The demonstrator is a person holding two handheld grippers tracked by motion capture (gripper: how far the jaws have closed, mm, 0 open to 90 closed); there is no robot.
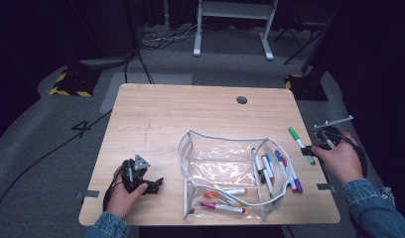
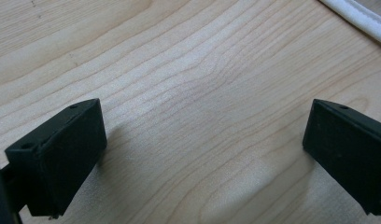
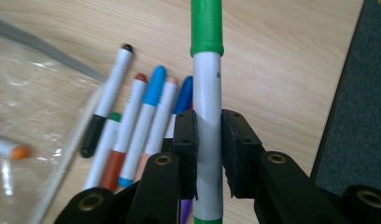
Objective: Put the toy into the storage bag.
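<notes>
A black numeral 4 (image 1: 82, 128) is marked on the grey floor (image 1: 46, 148) left of the table.

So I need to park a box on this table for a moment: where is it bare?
The far half of the table, behind the clear pouch, and the strip between pouch and left gripper. Crowded: the markers beside the pouch, near the right gripper.

Left gripper (image 1: 158, 182) low, jaws wide — right gripper (image 3: 208, 154) raised, clamped.
</notes>
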